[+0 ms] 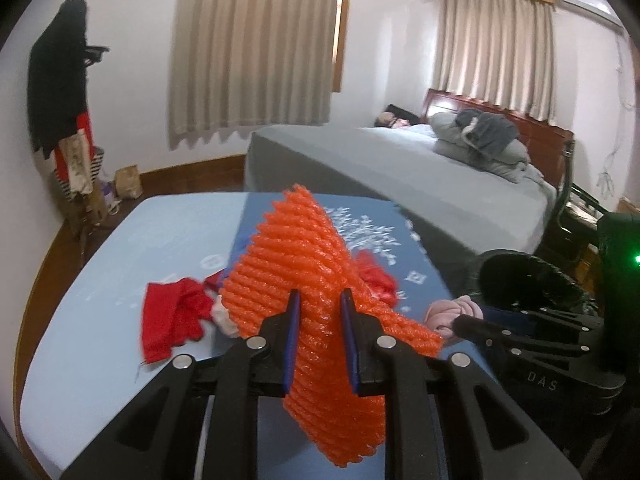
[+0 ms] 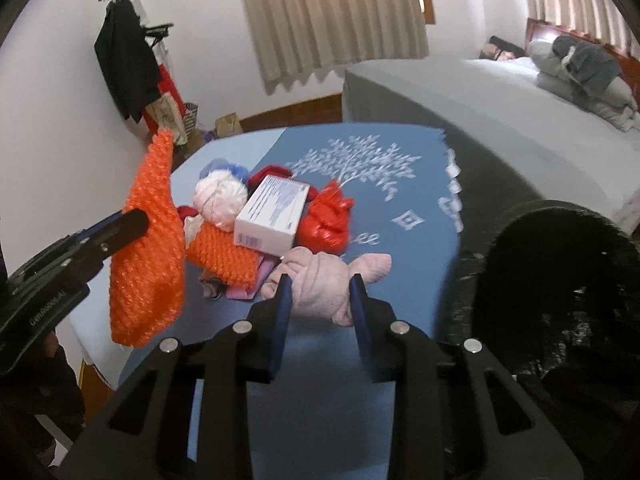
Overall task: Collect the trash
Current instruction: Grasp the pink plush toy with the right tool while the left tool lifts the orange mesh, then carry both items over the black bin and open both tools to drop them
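- Left wrist view: our left gripper [image 1: 319, 300] is clamped on an orange foam net [image 1: 304, 280], which stands up between the blue pads and hangs below them.
- Beyond the net we see a red cloth [image 1: 172, 320] on the blue mat [image 1: 416, 264], and a pink cloth [image 1: 444, 314] to the right, with our right gripper [image 1: 460, 322] reaching in beside it.
- A black bin [image 1: 532, 280] with a dark liner stands at the right edge of the mat.
- Right wrist view: our right gripper [image 2: 320, 284] is clenched on the pink cloth [image 2: 320, 276], the blue pads pressing its knotted bundle from both sides.
- The pile of trash sits just beyond: a white box [image 2: 272, 212] lying tilted on a second orange net [image 2: 224, 254], a red plastic bag [image 2: 328, 216] touching the box on the right, and a pale ball of wrap [image 2: 220, 196] on the left.
- Our left gripper [image 2: 136, 220] shows at the left of this view, the orange foam net [image 2: 150, 240] dangling from it clear of the table [image 2: 100, 332].
- The black bin [image 2: 560, 280] opens at the right, near the pink cloth.
- A bed [image 2: 480, 92] lies behind, with curtains [image 2: 328, 16] on the far wall.
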